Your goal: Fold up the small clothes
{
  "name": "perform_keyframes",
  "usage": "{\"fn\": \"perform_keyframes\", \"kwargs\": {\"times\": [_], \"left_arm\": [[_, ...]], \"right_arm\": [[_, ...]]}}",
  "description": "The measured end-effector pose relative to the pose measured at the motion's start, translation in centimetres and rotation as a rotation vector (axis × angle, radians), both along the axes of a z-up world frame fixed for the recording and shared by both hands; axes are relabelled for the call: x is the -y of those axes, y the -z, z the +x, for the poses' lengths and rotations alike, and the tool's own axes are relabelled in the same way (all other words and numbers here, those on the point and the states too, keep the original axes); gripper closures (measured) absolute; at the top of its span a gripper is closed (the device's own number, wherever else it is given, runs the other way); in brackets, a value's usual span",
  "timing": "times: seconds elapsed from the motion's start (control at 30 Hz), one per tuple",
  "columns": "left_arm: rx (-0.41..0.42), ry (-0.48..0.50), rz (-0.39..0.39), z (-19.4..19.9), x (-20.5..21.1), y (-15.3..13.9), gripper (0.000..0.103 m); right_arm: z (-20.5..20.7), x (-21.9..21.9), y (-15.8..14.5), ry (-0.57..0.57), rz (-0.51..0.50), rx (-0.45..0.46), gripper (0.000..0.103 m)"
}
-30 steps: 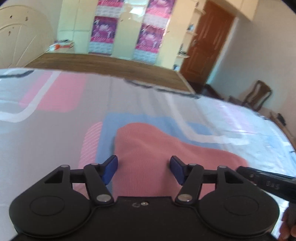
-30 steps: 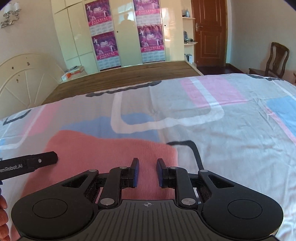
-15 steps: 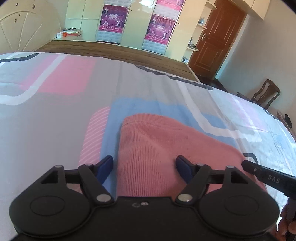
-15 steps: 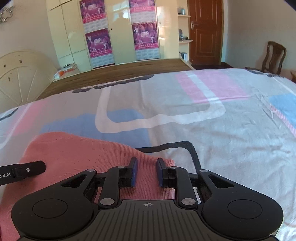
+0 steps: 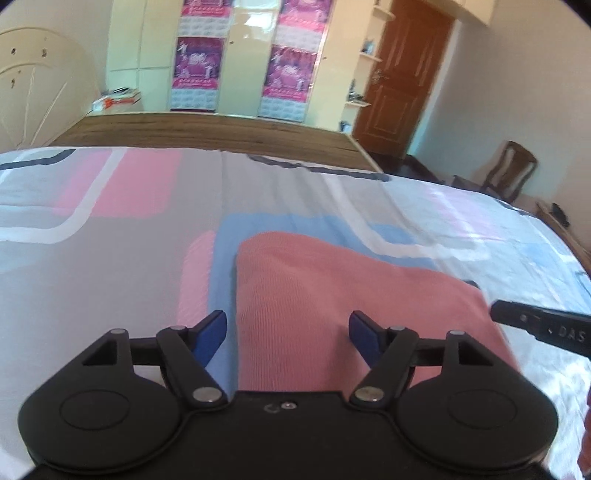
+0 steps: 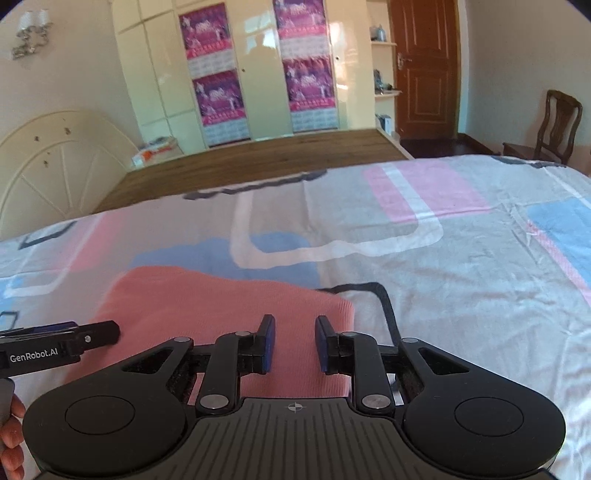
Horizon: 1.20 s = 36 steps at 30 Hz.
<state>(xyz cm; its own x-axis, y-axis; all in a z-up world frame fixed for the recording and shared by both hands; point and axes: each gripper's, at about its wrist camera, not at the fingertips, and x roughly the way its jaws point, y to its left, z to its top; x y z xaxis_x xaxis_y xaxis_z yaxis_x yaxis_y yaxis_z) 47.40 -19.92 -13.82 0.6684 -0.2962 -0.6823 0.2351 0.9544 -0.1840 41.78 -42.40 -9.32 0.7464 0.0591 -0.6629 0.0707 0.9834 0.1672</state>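
Pink cloth (image 5: pixel 332 295) lay flat on bed (image 5: pixel 110 277), directly ahead of and beneath both claws. Left claw (image 5: pixel 288 330) spread wide over near-left edge; right claw (image 6: pixel 293 343) narrowly parted, empty, above near-right corner.

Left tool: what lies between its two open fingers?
Pink knit garment lies between the left tool's spread fingers, seen in the left wrist view.

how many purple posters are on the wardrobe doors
4: two stacked on the left door, upper and lower; two on the right door, upper and lower. None seem hidden.
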Motion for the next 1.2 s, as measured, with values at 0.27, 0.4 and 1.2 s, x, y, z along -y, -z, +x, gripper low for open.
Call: {"fn": "perform_keyframes", "kwargs": {"times": [0.27,0.4,1.2], "left_arm": [[-0.038,-0.003,-0.002,-4.2,-0.6,1.5,0.031],[-0.035,-0.006,0.009,-4.3,-0.5,1.2,0.032],[-0.061,0.101,0.072,-8.9,-0.4,1.7,0.029]], "right_arm": [[-4.5,-2.0,1.6,-0.059,-0.055,-0.036,0.08],[-5.1,-1.9,2.8,-0.048,-0.064,-0.059,0.08],[-12.2,-2.2,4.2,0.031,-0.1,-0.175,0.08]]}}
